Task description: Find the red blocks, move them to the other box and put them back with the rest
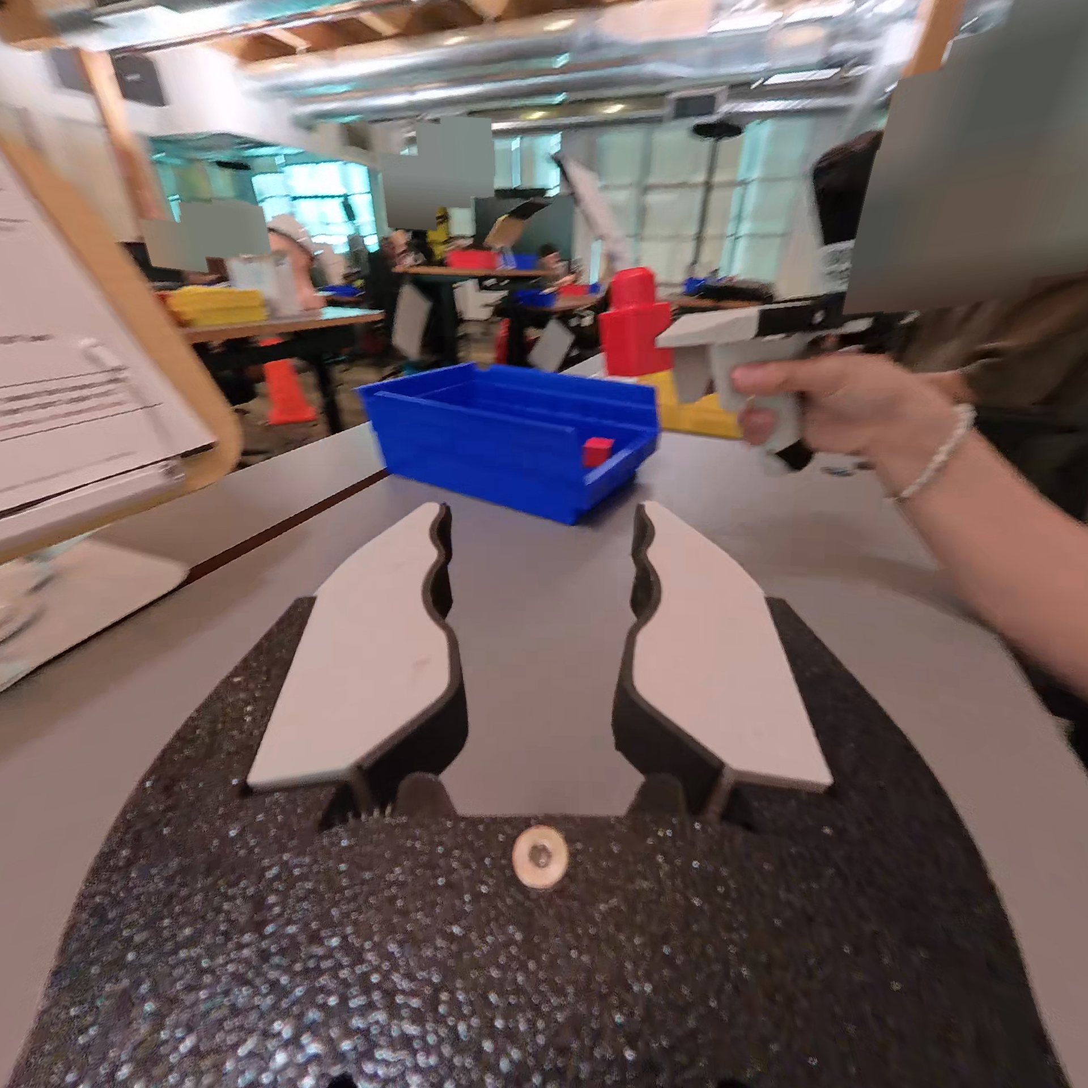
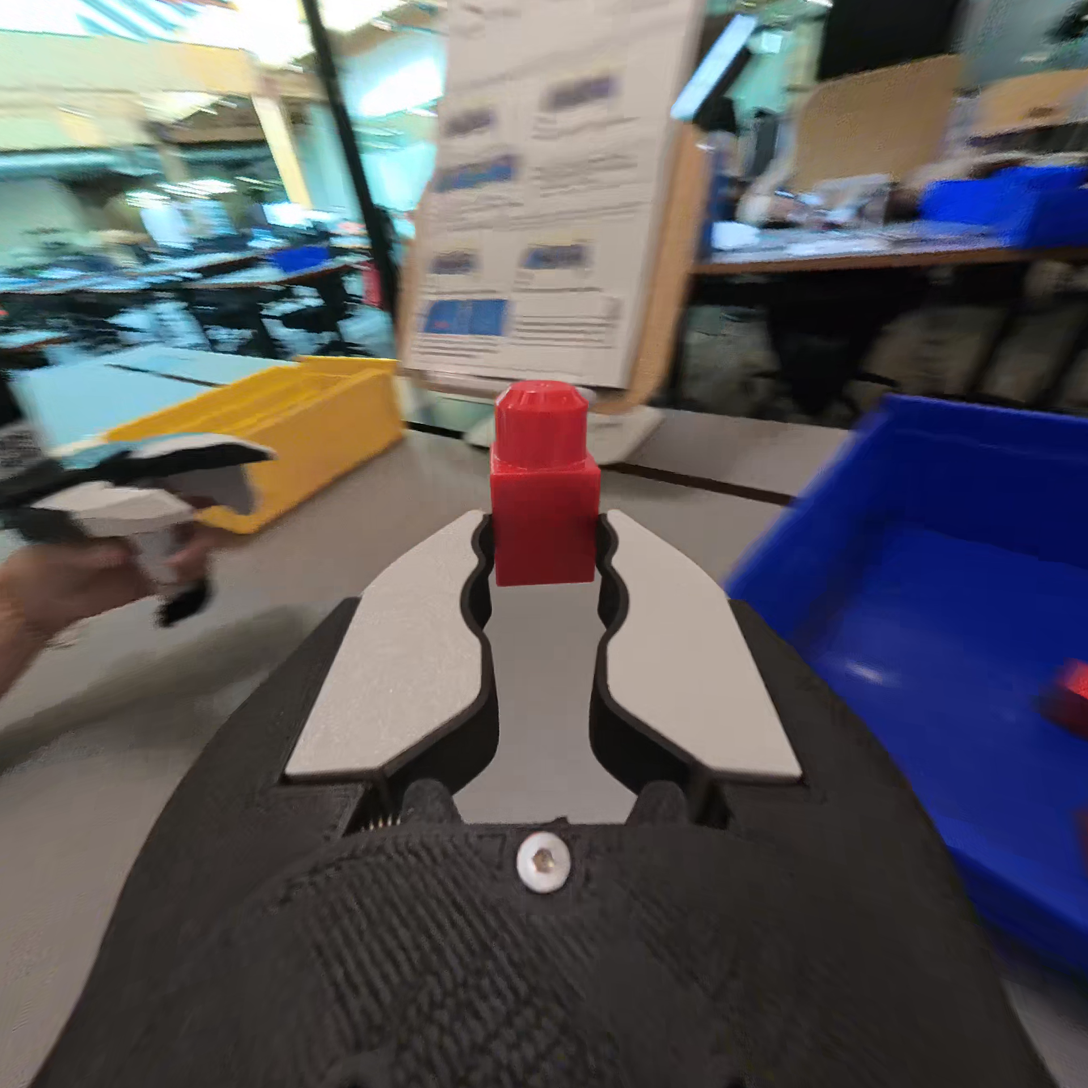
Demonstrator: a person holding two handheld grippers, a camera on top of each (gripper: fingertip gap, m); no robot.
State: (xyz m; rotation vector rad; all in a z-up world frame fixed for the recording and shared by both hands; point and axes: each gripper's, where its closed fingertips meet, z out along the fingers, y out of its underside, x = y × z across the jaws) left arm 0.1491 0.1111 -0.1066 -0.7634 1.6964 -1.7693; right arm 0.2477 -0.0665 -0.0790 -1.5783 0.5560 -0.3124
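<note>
Red block (image 2: 544, 518) with a round stud on top sits upright between the pads of my right tongs (image 2: 544, 544), both dark pads pressed on its flat sides, lifted clear of the bench (image 2: 365, 547); my left tongs (image 1: 541, 530) stand wide with nothing between them, pointed across the bench at the blue box (image 1: 500, 447). That blue box holds one small red block (image 1: 597, 452) near its low front lip; from my right wrist it lies just beside me on the right, with a blurred red piece (image 2: 1068, 697) on its floor; the yellow box (image 2: 282, 435) stands well apart to the left, its contents hidden. To do this carry well, I judge I should keep the squeeze steady and the block level, since only its lower half is gripped; bring it over the target box's rim, lower it close to the floor, then ease the pads apart so it does not bounce; keep my left tongs out of the path.
</note>
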